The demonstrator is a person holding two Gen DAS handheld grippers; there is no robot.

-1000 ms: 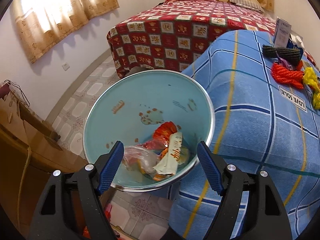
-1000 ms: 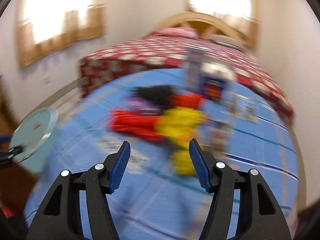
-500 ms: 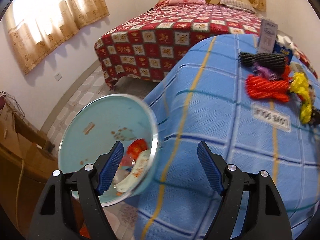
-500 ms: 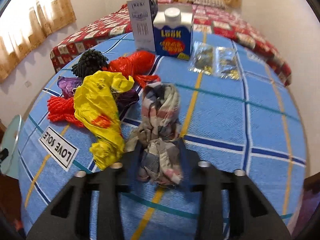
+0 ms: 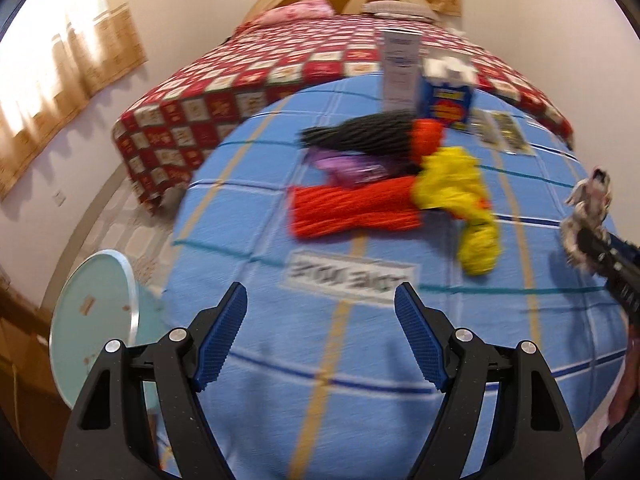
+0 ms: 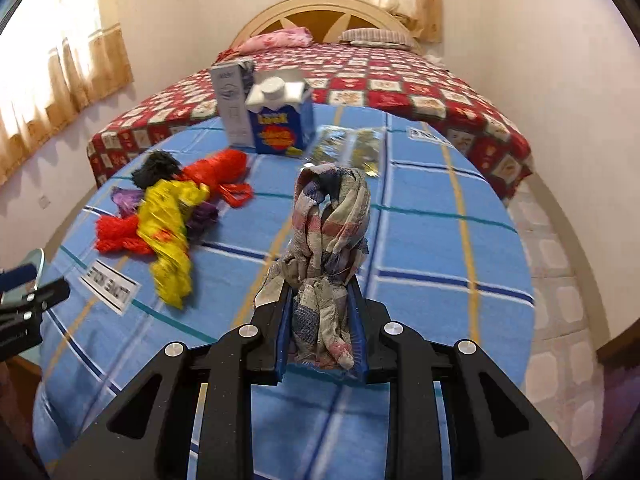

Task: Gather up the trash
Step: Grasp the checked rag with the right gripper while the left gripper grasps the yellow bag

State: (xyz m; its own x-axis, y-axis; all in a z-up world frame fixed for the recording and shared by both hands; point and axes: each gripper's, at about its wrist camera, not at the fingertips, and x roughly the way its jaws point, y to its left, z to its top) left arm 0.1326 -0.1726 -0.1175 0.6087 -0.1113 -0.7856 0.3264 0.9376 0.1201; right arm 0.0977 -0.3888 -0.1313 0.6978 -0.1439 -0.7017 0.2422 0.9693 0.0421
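Checked rag (image 6: pixel 326 248) pinched upright between right claw (image 6: pixel 320 332) pads, jaws just closing; only left view shows teal bin (image 5: pixel 94 320) beside worktop (image 5: pixel 400 360); left claw (image 5: pixel 320 340) gapes empty.

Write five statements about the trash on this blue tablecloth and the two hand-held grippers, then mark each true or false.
1. The right hand-held gripper is clamped on the checked rag. True.
2. The left hand-held gripper holds the yellow plastic bag. False: its jaws are open and empty, and the bag lies on the table.
3. The blue carton stands upright next to a grey carton. True.
4. The teal bin sits on the tablecloth. False: it is beside the table, below its edge.
5. The red netting lies under the blue carton. False: they lie apart.
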